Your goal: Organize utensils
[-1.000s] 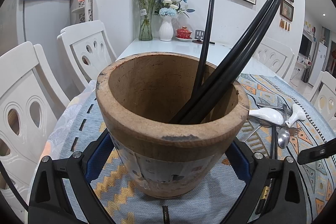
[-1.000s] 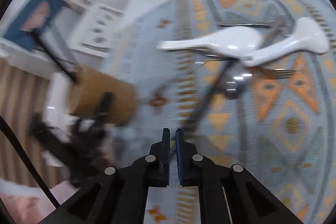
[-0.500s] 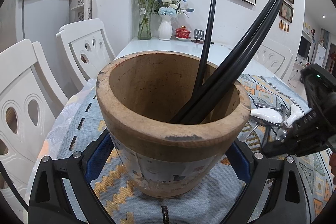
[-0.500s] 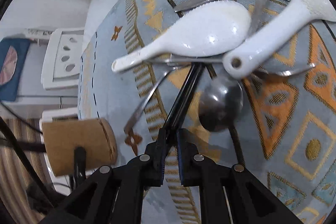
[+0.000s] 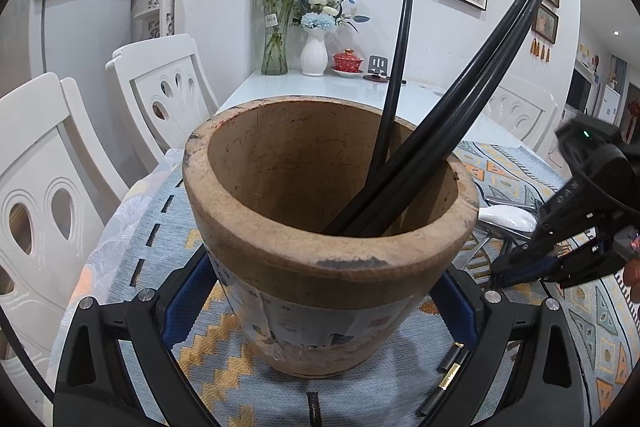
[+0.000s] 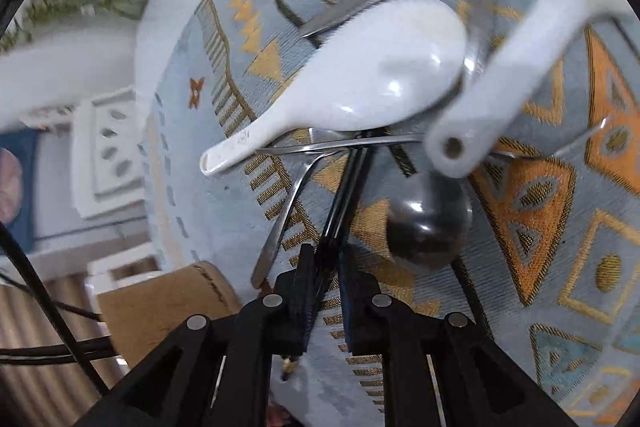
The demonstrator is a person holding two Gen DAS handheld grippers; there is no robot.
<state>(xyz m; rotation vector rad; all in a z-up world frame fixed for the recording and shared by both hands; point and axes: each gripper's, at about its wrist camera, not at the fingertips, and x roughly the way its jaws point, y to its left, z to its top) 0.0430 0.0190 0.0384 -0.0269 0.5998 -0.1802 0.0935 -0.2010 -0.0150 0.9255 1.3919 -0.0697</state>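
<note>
Because the utensils are meant to end up standing together, the round wooden utensil pot (image 5: pixel 328 239) sits on the patterned blue-and-orange woven table mat (image 5: pixel 240 387) with three long black chopsticks (image 5: pixel 436 131) already leaning inside it against its right rim. The left gripper (image 5: pixel 320 311) clamps the pot's lower wall between its blue-padded fingers (image 5: pixel 184 303) — a steadying hold, it seems, so the pot does not tip as more pieces go in.

The rest of the cutlery lies in a heap to the pot's right. In the right wrist view a slim black chopstick (image 6: pixel 344 195) runs out from under the glossy white ceramic soup spoon (image 6: pixel 360 83), with a white plastic rice paddle (image 6: pixel 516 75), a dark polished metal spoon (image 6: pixel 430 227) and thin steel handles (image 6: pixel 288 211) crossing over and beside it. The right gripper (image 6: pixel 326 267) straddles the near end of that chopstick; its jaws have just been opening and stand slightly apart (the stick lies between them, but the pads do not look pressed on it yet). Its steep downward tilt suits a pinch on something lying flat.
</note>
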